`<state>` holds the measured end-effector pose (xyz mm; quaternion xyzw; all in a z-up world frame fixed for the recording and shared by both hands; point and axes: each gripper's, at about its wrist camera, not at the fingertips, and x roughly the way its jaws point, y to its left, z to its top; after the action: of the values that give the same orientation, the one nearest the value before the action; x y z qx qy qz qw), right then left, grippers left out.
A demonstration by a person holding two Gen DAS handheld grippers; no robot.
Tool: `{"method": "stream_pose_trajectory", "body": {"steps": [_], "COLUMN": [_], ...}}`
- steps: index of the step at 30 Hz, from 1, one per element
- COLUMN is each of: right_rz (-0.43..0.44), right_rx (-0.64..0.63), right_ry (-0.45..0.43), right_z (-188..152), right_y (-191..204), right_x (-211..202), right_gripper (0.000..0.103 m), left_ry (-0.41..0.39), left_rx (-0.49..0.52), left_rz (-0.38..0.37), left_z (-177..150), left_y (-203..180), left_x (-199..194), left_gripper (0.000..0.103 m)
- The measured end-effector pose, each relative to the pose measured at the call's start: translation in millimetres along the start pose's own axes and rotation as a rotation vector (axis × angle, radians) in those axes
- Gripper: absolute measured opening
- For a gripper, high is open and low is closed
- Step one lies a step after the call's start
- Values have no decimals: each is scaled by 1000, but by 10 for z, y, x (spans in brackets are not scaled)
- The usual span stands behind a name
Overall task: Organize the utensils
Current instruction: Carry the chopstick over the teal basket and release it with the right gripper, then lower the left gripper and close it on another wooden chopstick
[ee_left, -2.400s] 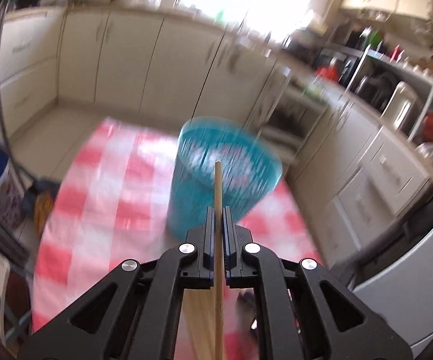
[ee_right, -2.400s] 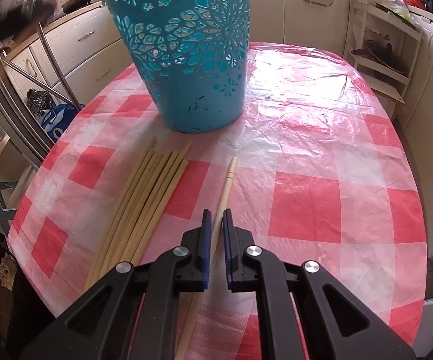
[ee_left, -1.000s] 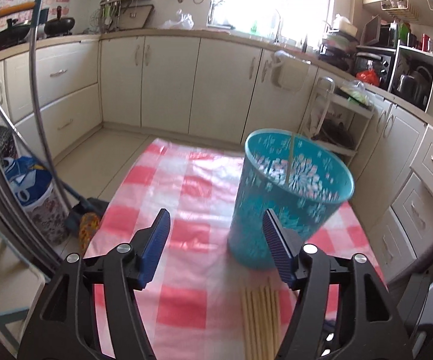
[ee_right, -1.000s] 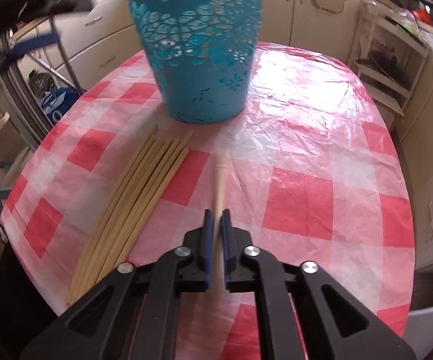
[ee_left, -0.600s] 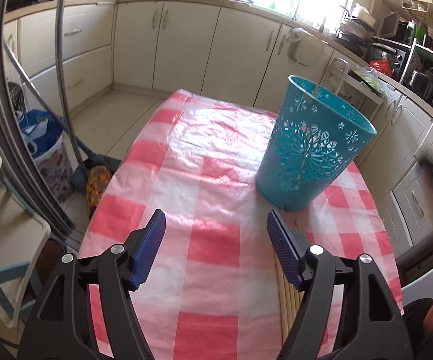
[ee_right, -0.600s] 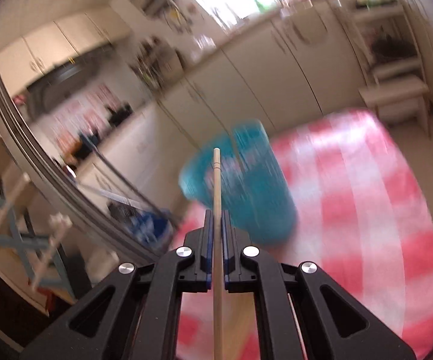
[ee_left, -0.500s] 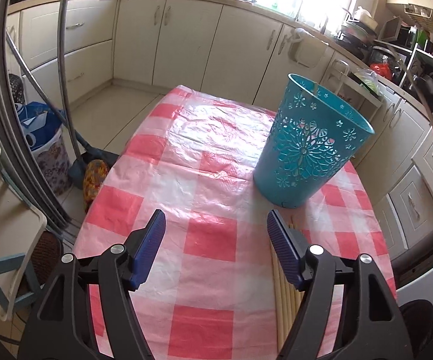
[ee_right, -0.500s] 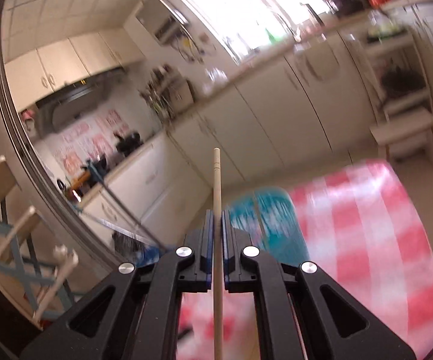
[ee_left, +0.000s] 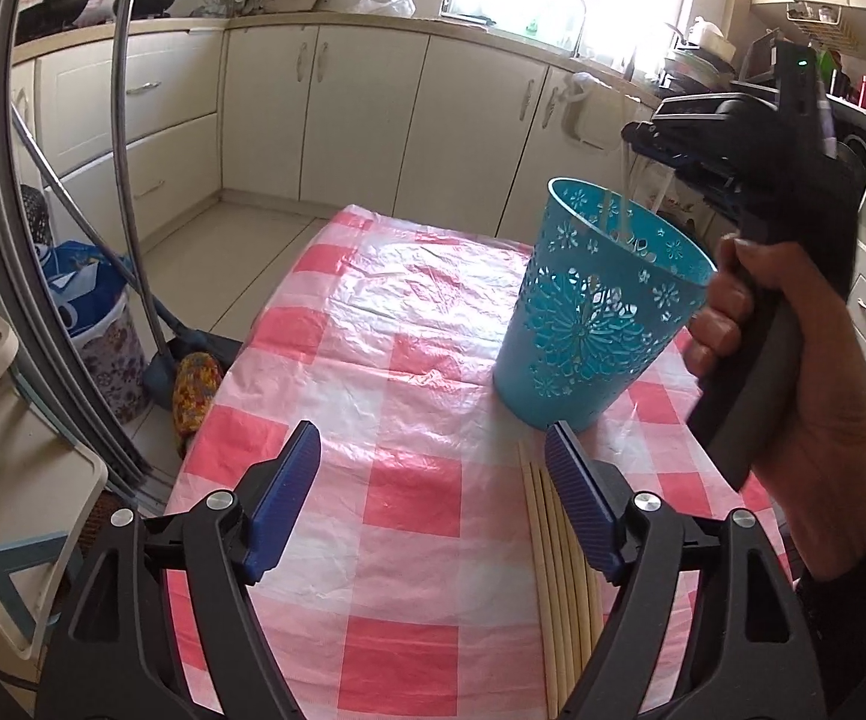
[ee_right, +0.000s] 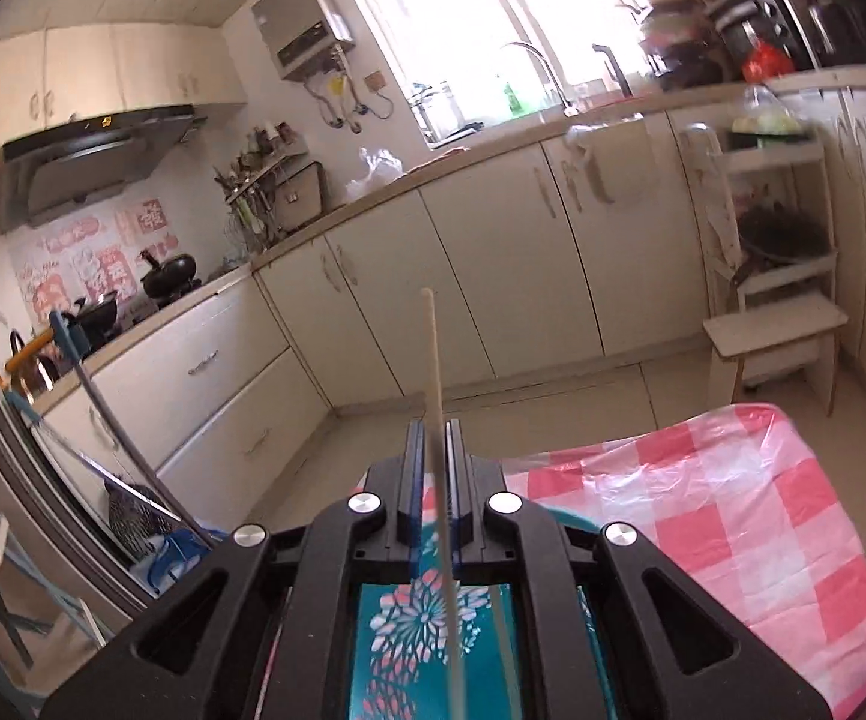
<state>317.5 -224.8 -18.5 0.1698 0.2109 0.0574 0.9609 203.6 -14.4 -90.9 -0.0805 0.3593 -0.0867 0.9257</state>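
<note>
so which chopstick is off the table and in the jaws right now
The single chopstick clamped upright in the right gripper, above the teal basket. The other loose chopsticks lie flat in a bundle on the checked tablecloth.

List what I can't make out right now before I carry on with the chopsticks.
- Bin contents: left wrist view, its wall hides all but faint stick tops; count unclear.
- Chopsticks on the table: left wrist view, the left gripper finger and bottom edge cut them off.
- Held chopstick: right wrist view, its lower end is blurred under the right gripper.
</note>
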Motion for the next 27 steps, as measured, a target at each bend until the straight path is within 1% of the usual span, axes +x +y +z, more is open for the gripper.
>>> {"method": "stream_pose_trajectory", "body": {"steps": [2,4,7,9,10,11,12,15,16,17,19,20,23,27], "right_rz": [9,10,25,28,22,8,-3,-51,-66,-85,-104,-112,-114,-127], "right_rx": [-48,-91,-115,-116,-116,-113,-110,-128,-124,-107,-62,-50,-53,-97], "right_ry": [8,2,-24,-41,-42,-36,-19,137,211,277,392,424,472,490], "right_z": [-58,-99,-159,-233,-291,-381,-472,-940,-1130,-1305,-1568,-1664,-1779,-1833], "right_y": [65,112,156,154,137,118,96,0,-67,-147,-281,-318,-292,-140], "right_x": [-93,-215,-534,-819,-936,-1065,-1151,-1261,-1230,-1189,-1084,-1041,-929,-765], "right_gripper": [14,17,20,25,30,35,37,37,36,28,20,19,19,19], "left_ry": [9,5,-3,-7,-8,-8,-6,2,9,17,35,42,60,80], "left_rx": [-8,-13,-11,-9,-9,-10,-12,-12,-12,-13,-18,-18,-12,-20], "left_rz": [0,4,10,14,15,14,13,10,7,6,6,8,25,43], "left_z": [-14,-18,-15,-13,-13,-14,-20,-51,-64,-79,-121,-141,-203,-255], "left_y": [19,38,38,29,25,22,20,9,6,9,20,26,47,92], "left_x": [8,-16,-71,-104,-118,-122,-133,-147,-146,-146,-146,-148,-156,-151], "left_gripper": [73,73,74,74,75,75,75,78,78,79,79,79,79,79]}}
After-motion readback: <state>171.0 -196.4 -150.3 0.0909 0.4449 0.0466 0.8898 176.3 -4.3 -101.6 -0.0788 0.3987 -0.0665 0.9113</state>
